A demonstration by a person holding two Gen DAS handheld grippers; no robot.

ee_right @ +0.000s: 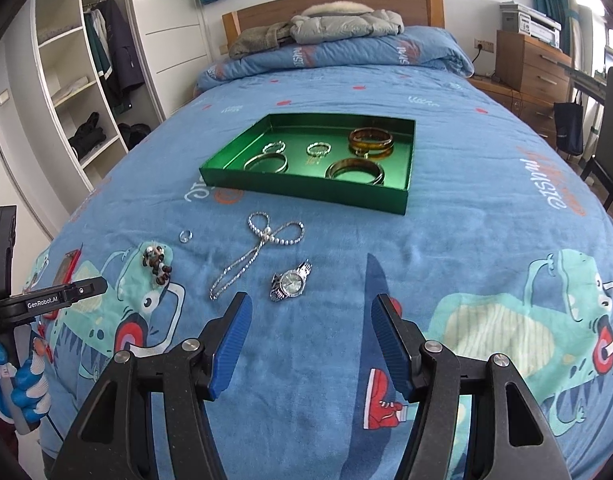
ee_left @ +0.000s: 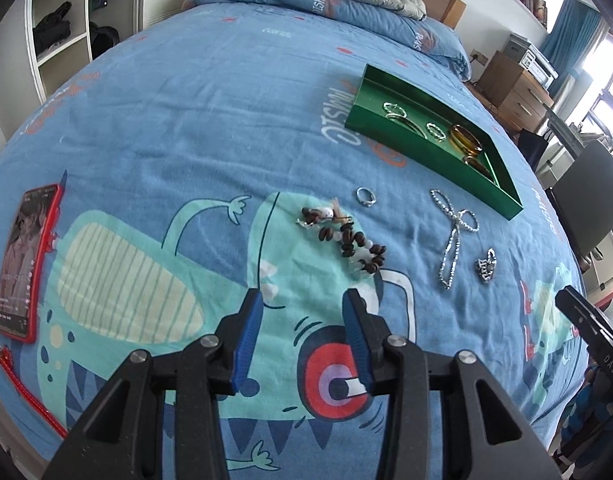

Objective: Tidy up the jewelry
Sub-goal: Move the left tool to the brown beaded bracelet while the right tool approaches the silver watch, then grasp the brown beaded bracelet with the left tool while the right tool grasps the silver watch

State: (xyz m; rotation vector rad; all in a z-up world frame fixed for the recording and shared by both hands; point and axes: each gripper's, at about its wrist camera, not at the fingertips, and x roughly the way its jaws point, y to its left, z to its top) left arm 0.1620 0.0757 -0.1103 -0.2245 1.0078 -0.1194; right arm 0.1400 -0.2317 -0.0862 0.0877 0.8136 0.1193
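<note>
My left gripper (ee_left: pixel 302 300) released, nothing between pads, hovering just short of brown bead bracelet (ee_left: pixel 352 242). My right gripper (ee_right: pixel 308 308) also released, empty, near watch (ee_right: pixel 290 281). I see necklace (ee_right: pixel 252 254) and ring (ee_right: pixel 185 235) between watch and green tray (ee_right: pixel 306 192); bangles inside tray.

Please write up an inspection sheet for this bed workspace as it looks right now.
Surface: blue cartoon bedspread.
Job's things: green tray holds bangles and rings; silver ring, bead bracelet, pearl necklace and watch lie on the cover, outside it.
Clutter: red-cased phone with a red cord.
Grippers: left gripper and right gripper both open, empty.
Cables: nothing seen.
Surroundings: wardrobe shelves, wooden drawers.
</note>
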